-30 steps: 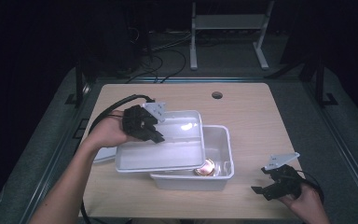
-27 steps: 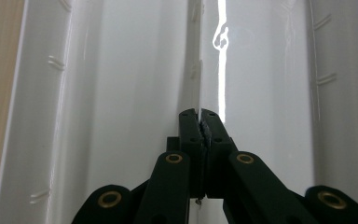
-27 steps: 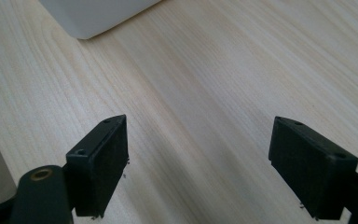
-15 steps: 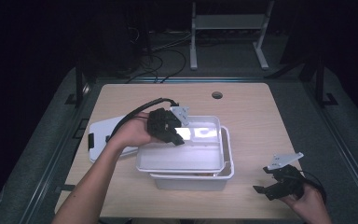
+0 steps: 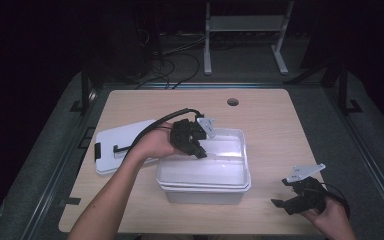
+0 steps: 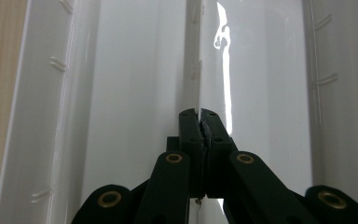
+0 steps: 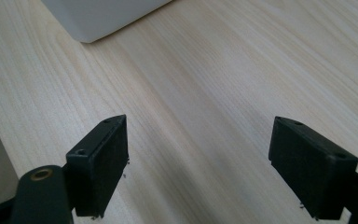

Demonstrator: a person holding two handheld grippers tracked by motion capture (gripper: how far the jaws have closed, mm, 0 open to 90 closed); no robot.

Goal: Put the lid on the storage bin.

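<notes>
The left gripper (image 5: 199, 150) pinches the thin raised rim of a white plastic tray (image 5: 207, 170), its black jaws pressed together on that edge, as the left gripper view (image 6: 199, 114) shows close up. The tray sits nested on top of a white rectangular tub (image 5: 205, 192) near the middle of the wooden table (image 5: 270, 125), its edges nearly lined up with the tub's rim. Its surface is smooth and glossy, catching a bright streak of light, with small moulded ribs along the long walls. To the left of the tub, flat on the table, lies a white lid (image 5: 122, 145) with rounded corners and a dark clip on its near-left edge. The right gripper (image 5: 285, 201) rests low over the bare, pale wood grain at the table's near-right corner, well apart from the tub, its jaws spread wide with nothing between them.
</notes>
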